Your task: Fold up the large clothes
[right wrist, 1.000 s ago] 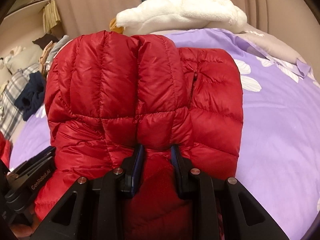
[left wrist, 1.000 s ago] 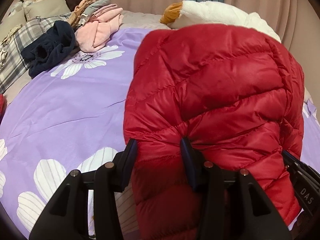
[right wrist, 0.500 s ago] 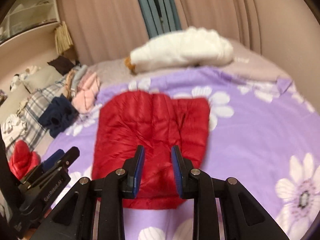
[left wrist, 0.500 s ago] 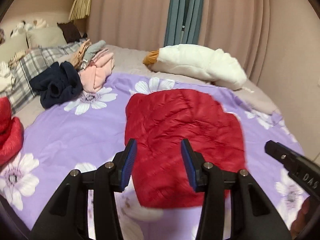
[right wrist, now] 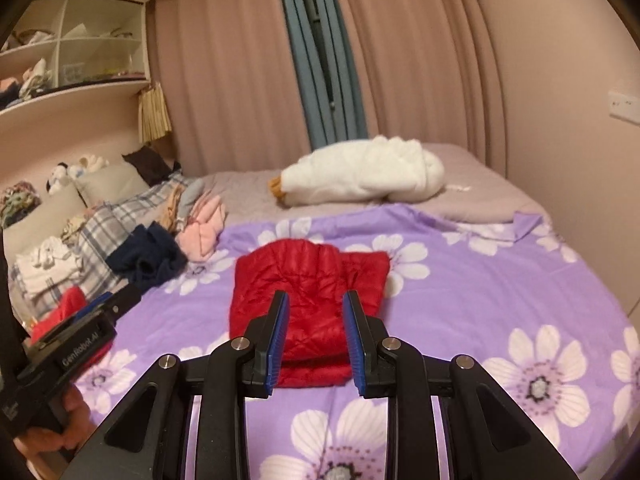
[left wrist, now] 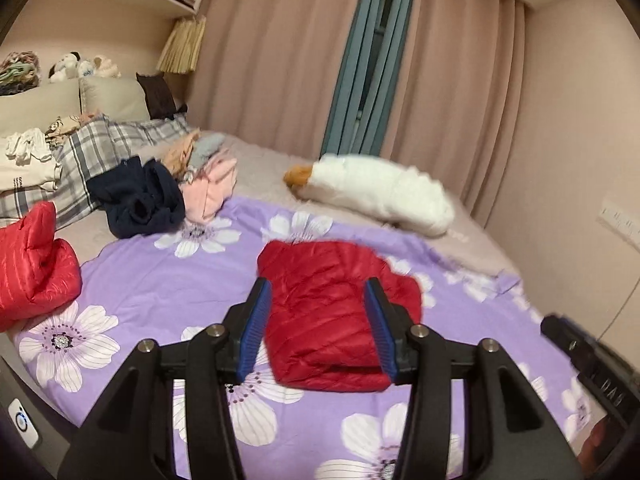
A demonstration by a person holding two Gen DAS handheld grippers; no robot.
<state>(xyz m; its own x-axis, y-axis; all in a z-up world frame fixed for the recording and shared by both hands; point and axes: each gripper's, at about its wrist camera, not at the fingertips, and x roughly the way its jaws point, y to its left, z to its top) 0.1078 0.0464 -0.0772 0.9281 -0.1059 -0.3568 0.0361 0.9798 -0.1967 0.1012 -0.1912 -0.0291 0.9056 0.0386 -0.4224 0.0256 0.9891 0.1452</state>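
Bedroom, pink curtains behind; bed (right wrist: 472,200) spread with a purple floral sheet (right wrist: 500,280).

Item 1: red down jacket (right wrist: 308,300), centre of frame in both views, folded into a compact stacked rectangle, lying flat on the sheet, touched by neither tool. Fold appears complete.

Item 2: second red padded garment (left wrist: 32,264), left edge of the left wrist view, bunched, apparently not yet folded.

Item 3: loose heap, upper left: navy garment (left wrist: 140,200), pink garment (left wrist: 212,196), plaid cloth (left wrist: 88,152). Unfolded; likely remaining work.

Item 4: white plush toy (right wrist: 360,178) beyond the sheet, upper centre.

Left tool (left wrist: 318,328): jaws apart, just been opening, nothing between them; the jacket lies well beyond. Right tool (right wrist: 314,344): jaws narrowly apart, empty, raised clear of the jacket.

Status, by judgement: one garment done, several left; next piece not yet picked up.
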